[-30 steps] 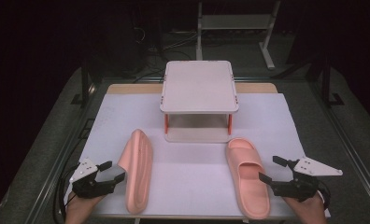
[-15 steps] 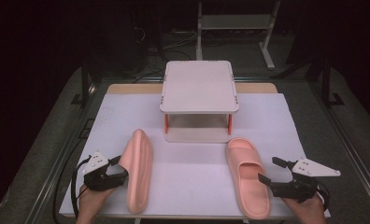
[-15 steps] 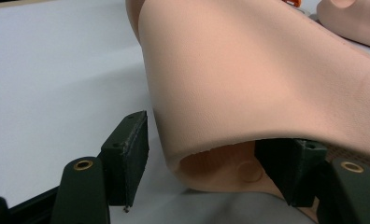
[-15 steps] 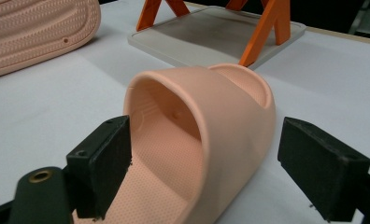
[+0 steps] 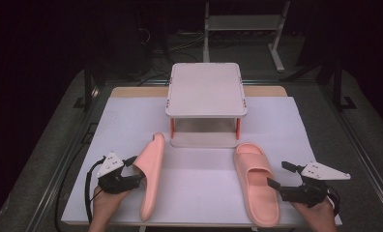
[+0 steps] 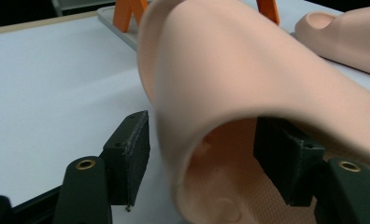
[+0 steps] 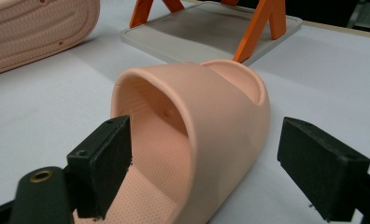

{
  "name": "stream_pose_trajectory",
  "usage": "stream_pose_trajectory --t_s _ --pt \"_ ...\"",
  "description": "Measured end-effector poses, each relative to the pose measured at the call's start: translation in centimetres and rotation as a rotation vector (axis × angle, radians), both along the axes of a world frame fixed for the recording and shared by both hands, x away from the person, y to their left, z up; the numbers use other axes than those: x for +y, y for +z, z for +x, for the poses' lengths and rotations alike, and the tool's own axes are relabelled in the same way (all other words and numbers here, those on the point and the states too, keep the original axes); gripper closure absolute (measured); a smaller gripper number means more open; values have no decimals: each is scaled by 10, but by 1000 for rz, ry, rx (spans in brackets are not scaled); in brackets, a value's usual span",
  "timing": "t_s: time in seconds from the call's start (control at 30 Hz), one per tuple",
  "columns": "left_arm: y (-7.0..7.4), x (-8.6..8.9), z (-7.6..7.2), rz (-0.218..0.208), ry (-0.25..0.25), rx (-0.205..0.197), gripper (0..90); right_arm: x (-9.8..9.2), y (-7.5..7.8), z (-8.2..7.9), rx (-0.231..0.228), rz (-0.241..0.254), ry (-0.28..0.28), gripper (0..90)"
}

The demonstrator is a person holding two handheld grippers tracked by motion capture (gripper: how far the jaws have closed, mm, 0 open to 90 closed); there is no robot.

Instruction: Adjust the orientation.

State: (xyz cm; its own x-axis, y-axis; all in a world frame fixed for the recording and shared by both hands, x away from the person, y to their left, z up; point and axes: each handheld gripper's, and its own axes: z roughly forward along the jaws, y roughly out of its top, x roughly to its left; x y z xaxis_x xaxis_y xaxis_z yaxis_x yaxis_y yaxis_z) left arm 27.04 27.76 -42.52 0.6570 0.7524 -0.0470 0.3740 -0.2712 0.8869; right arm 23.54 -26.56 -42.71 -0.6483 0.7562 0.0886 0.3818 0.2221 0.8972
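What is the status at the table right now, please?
Left gripper closing, astride left slipper's strap, slipper tipped on edge. Right gripper open astride right slipper, flat on its sole. Nothing in the way.

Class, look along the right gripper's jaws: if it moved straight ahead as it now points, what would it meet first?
Most likely the strap of the right slipper: the right gripper is open, its jaws standing either side of the strap, not yet touching it.

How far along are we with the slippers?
Done: nothing; rack stands bare. In hand: left tool, jaws just closing, straddles the strap of the left slipper, which lies on edge; clamping unclear. Right tool open astride the strap of the right slipper. Left: probably gripping, lifting both.
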Motion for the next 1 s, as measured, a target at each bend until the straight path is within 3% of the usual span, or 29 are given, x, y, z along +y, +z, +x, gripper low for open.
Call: stream_pose_trajectory --t_s 0.33,0.43,0.67,0.87,1.0 --pt "-7 -21 10 -13 -26 25 362 -3 1 -1 0 4 -10 172" --pt "-8 -27 10 10 -42 27 353 -3 1 -1 0 4 -9 172" --pt "-7 -27 10 -3 -52 33 344 0 -1 1 10 -11 5 176" --pt "-5 -28 10 21 -77 46 358 3 -4 4 29 -31 16 205" --pt "-7 -30 10 39 -93 50 415 5 -6 7 38 -48 21 223"
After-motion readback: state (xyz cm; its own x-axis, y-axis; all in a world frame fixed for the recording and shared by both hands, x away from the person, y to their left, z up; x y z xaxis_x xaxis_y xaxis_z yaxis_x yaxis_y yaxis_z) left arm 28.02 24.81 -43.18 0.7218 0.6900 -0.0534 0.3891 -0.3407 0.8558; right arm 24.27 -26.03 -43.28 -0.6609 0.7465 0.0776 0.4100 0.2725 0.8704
